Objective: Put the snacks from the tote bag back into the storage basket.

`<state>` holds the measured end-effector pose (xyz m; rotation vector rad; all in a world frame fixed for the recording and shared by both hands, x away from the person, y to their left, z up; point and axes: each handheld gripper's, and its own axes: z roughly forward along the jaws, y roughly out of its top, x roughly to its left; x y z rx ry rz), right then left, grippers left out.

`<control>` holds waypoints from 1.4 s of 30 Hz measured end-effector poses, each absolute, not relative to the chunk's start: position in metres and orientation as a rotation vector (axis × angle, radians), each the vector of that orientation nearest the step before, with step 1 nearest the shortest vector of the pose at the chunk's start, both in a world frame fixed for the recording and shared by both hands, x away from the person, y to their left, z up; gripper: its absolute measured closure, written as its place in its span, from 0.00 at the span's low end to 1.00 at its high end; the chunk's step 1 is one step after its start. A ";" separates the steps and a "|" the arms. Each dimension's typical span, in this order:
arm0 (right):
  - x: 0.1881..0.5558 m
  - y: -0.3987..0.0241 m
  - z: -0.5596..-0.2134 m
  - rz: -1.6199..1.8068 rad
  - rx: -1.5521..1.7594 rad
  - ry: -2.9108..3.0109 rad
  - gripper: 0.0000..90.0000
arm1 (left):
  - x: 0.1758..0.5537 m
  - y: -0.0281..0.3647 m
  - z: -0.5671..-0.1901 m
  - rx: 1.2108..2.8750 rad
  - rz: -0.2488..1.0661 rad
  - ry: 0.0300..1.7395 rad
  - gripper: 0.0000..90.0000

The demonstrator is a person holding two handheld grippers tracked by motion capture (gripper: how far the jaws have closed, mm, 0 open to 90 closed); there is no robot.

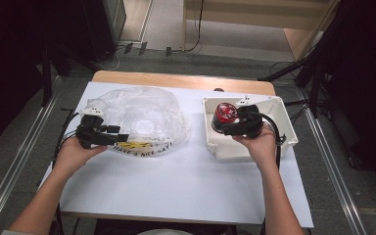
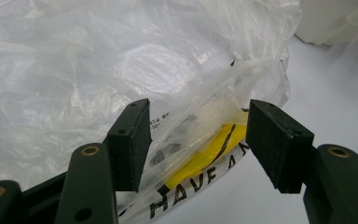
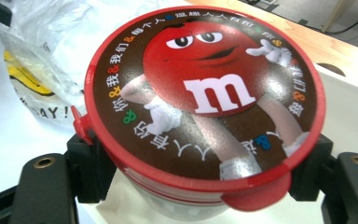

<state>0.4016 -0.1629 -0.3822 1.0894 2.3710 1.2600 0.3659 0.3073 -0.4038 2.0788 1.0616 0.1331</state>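
The right hand-held gripper (image 1: 226, 128) is gripping a red-lidded candy tub (image 1: 224, 113) over a white box (image 1: 288, 128). The left hand-held gripper (image 1: 122, 138) is gaping open around the edge of a clear plastic bag (image 1: 142, 115) lying on the bench (image 1: 186, 176).

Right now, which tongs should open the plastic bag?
Left. The left tongs stand open around the plastic bag rim, while the right tongs are busy clamping the M&M's tub.

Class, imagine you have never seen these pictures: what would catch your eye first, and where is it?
The red-lidded M&M's tub stands out most, gripped in the right claw over the white box at the table's right. Next comes the crumpled clear plastic bag at the left, its yellow-and-black printed edge between the open jaws of the left claw.
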 end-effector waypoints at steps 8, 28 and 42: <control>0.405 -0.169 -0.387 1.239 1.115 2.358 0.30 | 0.366 0.305 -0.405 2.090 0.129 1.054 0.46; 0.423 -0.188 -0.404 1.195 1.252 2.284 0.30 | 0.364 0.304 -0.405 2.089 0.136 1.043 0.46; 0.436 -0.199 -0.418 1.142 1.314 2.252 0.30 | 0.363 0.304 -0.405 2.087 0.141 1.045 0.46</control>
